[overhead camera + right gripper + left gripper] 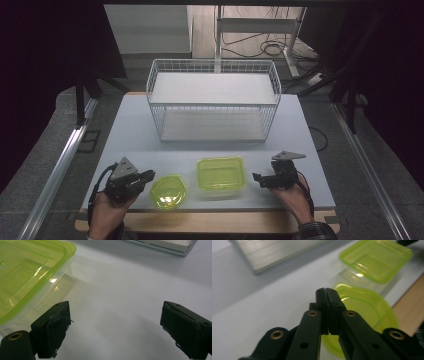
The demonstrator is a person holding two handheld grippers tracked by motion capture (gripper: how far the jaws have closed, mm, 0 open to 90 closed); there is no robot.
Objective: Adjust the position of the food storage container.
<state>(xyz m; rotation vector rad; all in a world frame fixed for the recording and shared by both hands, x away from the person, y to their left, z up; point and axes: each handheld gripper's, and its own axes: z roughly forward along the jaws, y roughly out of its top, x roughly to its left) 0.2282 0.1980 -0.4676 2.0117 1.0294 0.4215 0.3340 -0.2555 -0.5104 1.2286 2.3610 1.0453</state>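
My left gripper [150, 176] sits at the near left of the white table [125, 130], its jaws pressed flat together with nothing between them; in the left gripper view the closed tips [325, 293] hang just above the near edge of the round green container [367, 312]. That round container [168, 192] rests on the table just beside my left gripper, close to the front edge. Right next to it, toward the middle, stands the square clear container with the green lid [221, 175], lid on. My right gripper [257, 178] waits on the far side of that square container, just beside it, jaws spread wide and holding nothing; in the right gripper view the bare table shows between my two pads [56, 330] and the lidded container [30, 277] lies off to one side. Farther back stands a white wire basket [214, 100].
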